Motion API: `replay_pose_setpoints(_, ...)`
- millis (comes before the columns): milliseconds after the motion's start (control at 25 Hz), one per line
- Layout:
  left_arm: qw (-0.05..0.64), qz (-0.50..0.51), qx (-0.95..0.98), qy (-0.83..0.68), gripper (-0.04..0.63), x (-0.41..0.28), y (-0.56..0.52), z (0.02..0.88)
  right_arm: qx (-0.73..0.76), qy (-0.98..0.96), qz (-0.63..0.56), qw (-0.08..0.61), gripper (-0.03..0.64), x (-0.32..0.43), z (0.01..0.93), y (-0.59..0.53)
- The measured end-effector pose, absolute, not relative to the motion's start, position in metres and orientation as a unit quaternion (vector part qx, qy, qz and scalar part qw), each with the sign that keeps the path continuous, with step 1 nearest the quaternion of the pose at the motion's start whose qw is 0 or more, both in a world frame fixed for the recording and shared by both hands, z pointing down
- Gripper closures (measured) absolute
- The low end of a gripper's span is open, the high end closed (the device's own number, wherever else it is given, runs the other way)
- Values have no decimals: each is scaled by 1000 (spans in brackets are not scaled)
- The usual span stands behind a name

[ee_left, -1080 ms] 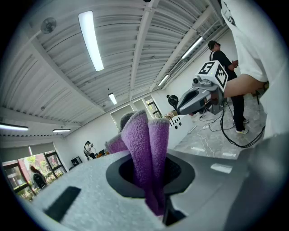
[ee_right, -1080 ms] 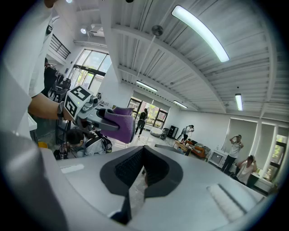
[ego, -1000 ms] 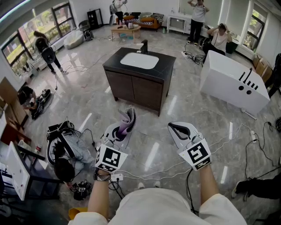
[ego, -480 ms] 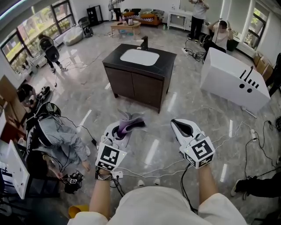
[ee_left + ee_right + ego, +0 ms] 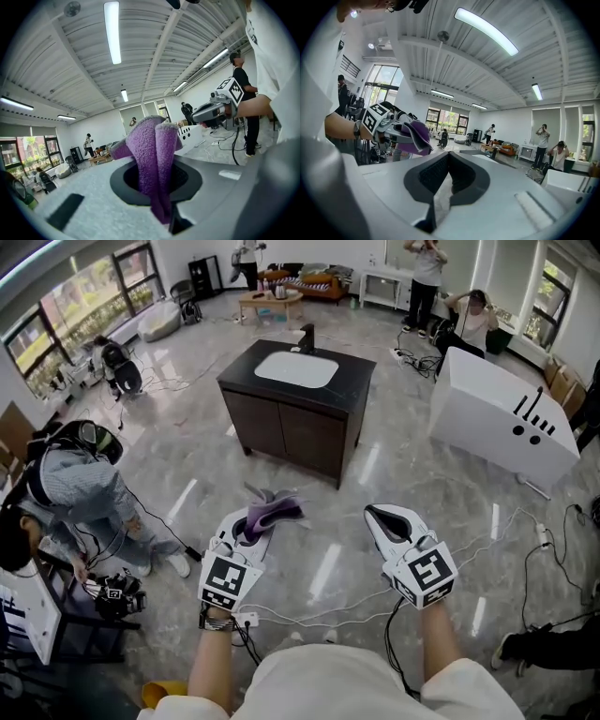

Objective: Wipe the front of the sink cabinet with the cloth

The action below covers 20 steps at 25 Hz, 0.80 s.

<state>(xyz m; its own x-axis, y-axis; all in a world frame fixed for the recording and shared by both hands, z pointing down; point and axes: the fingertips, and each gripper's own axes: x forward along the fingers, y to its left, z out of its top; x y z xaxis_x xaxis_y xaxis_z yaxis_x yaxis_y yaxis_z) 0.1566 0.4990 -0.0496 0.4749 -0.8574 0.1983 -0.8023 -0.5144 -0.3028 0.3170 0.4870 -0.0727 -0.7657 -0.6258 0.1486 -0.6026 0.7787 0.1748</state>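
One purple cloth [image 5: 273,513] is pinched in the left gripper [image 5: 255,524], its folds flopping right. The right gripper [image 5: 376,515] is closed with nothing in it. The sink cabinet [image 5: 292,430], with two front doors, stands well ahead on the floor.

The head camera is looking steeply down over the left gripper [image 5: 246,526] and right gripper [image 5: 377,515], with the sink cabinet [image 5: 298,423] well ahead. Each gripper camera is sitting close behind its own jaws, tilting upward, and each is catching the other gripper sideways.
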Motion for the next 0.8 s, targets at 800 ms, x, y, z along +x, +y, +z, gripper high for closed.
replay_pose_setpoints(800,64,-145,-845,512,554,121,352,-35,328,-938,-69,90,609,280,-63,339)
